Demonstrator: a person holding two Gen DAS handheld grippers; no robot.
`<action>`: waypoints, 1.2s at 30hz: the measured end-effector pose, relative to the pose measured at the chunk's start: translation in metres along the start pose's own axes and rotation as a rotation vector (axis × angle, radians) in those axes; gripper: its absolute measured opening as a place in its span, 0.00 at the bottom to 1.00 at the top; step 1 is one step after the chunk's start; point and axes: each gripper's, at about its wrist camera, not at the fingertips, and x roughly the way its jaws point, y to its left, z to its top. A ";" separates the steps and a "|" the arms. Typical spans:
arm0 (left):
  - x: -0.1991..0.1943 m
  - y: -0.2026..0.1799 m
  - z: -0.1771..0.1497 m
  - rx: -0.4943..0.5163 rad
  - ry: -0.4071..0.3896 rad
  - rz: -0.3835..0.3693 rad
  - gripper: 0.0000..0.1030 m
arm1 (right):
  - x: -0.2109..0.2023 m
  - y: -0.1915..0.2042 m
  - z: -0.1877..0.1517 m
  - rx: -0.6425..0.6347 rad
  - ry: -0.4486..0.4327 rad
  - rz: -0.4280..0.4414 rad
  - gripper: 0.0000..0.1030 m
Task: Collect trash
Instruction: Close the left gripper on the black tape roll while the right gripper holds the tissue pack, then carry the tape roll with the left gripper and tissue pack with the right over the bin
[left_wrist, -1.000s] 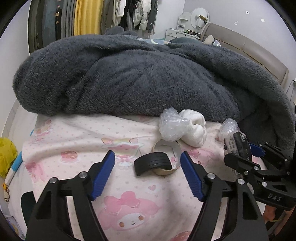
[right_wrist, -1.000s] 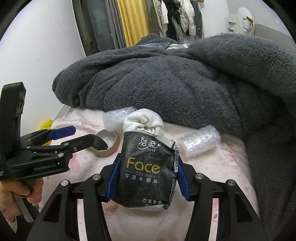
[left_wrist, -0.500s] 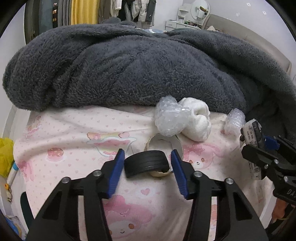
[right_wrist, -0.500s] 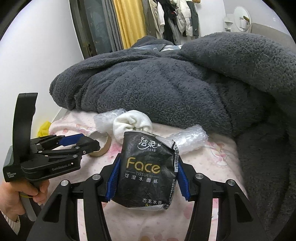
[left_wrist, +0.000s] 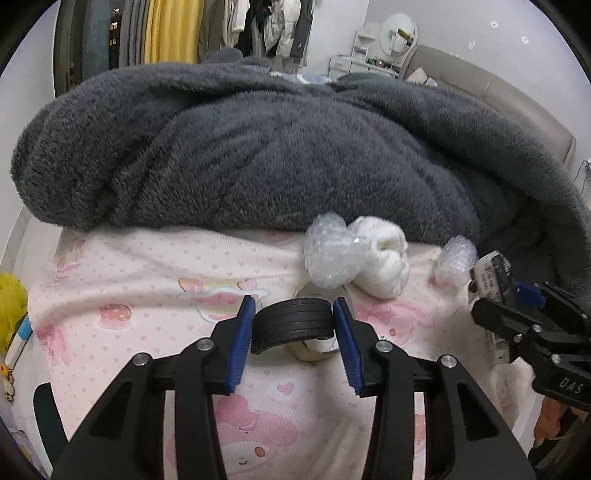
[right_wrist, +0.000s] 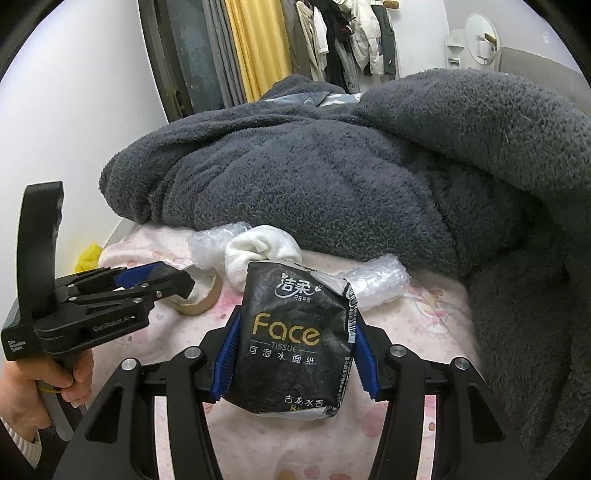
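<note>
Closing left gripper (left_wrist: 293, 325) fingers pinch black curved strip (left_wrist: 291, 325) by ends; could spring out. Right gripper (right_wrist: 293, 354) clamps tissue pack (right_wrist: 295, 339).

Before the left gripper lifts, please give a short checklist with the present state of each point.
1. Left gripper has just been closing; black curved piece between pads: ok.
2. Pads pressing it firmly: cannot tell.
3. Tape roll beneath not caught by the pads: ok.
4. Right gripper shut on black tissue pack: ok.
5. Grippers apart from each other: ok.
6. Bubble wrap and white sock not collected yet: not ok.
</note>
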 end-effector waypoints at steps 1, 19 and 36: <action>-0.005 0.001 0.001 -0.003 -0.017 -0.012 0.45 | 0.000 0.001 0.001 -0.002 -0.001 0.001 0.53; -0.074 0.048 0.000 -0.035 -0.212 0.020 0.45 | 0.003 0.056 0.026 -0.040 -0.043 0.059 0.53; -0.108 0.127 -0.024 -0.099 -0.181 0.156 0.45 | 0.015 0.153 0.045 -0.127 -0.061 0.144 0.53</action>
